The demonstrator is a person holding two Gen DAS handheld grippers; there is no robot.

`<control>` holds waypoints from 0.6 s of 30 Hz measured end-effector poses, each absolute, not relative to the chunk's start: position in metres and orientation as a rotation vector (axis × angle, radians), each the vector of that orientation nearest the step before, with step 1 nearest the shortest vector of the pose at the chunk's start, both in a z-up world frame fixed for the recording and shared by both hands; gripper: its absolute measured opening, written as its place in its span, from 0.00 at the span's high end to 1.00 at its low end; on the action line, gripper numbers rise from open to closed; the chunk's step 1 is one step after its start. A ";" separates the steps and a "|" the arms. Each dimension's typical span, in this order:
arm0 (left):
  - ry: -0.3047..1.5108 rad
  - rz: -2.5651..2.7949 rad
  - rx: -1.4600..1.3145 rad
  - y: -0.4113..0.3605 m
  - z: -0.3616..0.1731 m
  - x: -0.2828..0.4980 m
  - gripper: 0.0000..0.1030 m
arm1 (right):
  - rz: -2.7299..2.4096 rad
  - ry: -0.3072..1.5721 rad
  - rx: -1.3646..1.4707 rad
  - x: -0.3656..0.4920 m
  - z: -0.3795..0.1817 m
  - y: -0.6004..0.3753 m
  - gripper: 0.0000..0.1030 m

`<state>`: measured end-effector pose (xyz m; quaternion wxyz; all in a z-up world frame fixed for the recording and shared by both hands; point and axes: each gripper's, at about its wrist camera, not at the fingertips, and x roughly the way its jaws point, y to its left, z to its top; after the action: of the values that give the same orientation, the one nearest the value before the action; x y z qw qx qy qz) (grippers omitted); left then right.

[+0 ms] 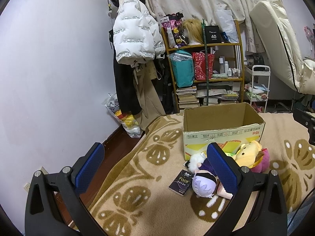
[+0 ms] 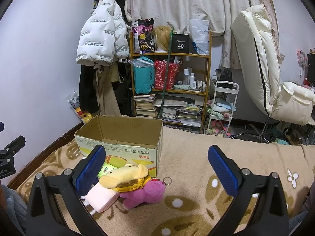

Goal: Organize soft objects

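Observation:
An open cardboard box (image 1: 222,131) (image 2: 122,137) stands on the beige patterned blanket (image 1: 137,177) (image 2: 196,169). Soft toys lie in a heap in front of it: a yellow plush (image 1: 248,153) (image 2: 124,174), a magenta plush (image 1: 262,162) (image 2: 144,193), a pale pink soft block (image 2: 101,196), a doll with a lilac head (image 1: 203,184) and a white fluffy piece (image 1: 195,160). My left gripper (image 1: 155,167) hangs open above the blanket, left of the heap. My right gripper (image 2: 157,169) is open too, with the plush pile near its left finger.
A dark tissue pack (image 1: 181,182) lies by the doll and a green pack (image 2: 106,170) by the box. Beyond the bed stand a crowded shelf (image 2: 171,86), hung coats (image 1: 133,39), a white cart (image 2: 222,106) and a cream chair (image 2: 261,68). The bed's left edge drops to the floor (image 1: 110,157).

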<state>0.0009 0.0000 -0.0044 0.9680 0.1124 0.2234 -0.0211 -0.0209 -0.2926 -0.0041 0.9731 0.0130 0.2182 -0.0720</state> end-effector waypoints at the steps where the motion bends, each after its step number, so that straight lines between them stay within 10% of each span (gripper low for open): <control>1: 0.451 -0.045 0.228 0.001 -0.004 0.001 0.01 | -0.145 0.442 0.026 -0.021 -0.007 -0.292 0.00; 18: 0.451 -0.045 0.229 0.001 -0.004 0.001 0.01 | -0.139 0.446 0.018 -0.020 -0.009 -0.291 0.00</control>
<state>0.0007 0.0008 -0.0041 0.9680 0.1135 0.2228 -0.0225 -0.0200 -0.2908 -0.0085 0.9728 0.0087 0.2209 -0.0691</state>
